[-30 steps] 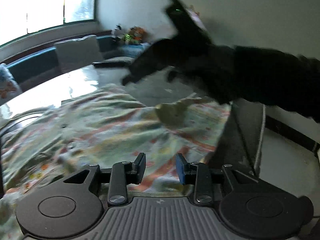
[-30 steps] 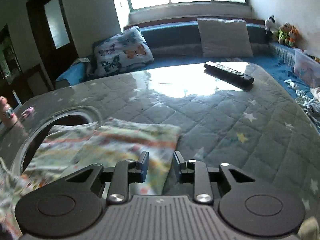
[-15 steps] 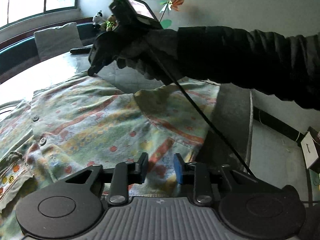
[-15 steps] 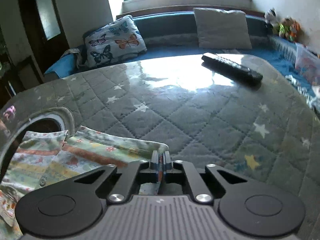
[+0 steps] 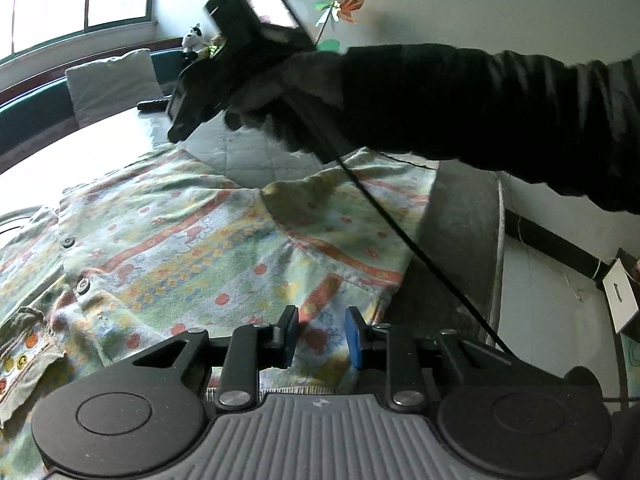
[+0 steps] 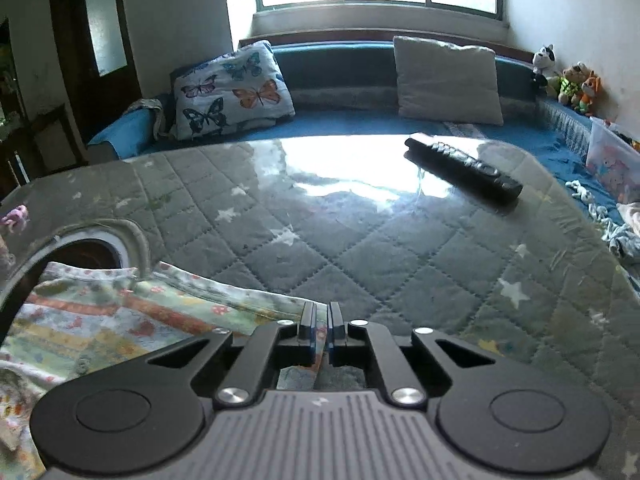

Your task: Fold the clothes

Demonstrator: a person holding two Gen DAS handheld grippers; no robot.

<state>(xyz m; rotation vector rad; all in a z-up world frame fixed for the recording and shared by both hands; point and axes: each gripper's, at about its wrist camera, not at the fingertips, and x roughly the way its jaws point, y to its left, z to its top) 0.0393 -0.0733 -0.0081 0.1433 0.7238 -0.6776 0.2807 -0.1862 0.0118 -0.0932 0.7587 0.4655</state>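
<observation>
A patterned button-up shirt [image 5: 192, 248] with green, yellow and red stripes lies spread on the quilted grey table cover [image 6: 360, 248]. My left gripper [image 5: 320, 336] is open, its blue pads just above the shirt's near hem. My right gripper [image 6: 321, 334] is nearly shut, its pads pinching the shirt's edge [image 6: 224, 304] at the far corner. In the left wrist view the right gripper's body [image 5: 240, 40] and the gloved hand and dark sleeve [image 5: 440, 96] reach over the shirt's far side.
A black remote control [image 6: 464, 168] lies on the far right of the table. A round hole [image 6: 88, 256] in the cover sits at the left by the shirt. A blue couch with pillows [image 6: 448, 76] and toys [image 6: 568, 80] stands behind. A cable [image 5: 400, 236] crosses the shirt.
My right gripper went from open to closed on the shirt's edge and now shows a small gap. The left gripper dropped closer over the hem and stayed open.
</observation>
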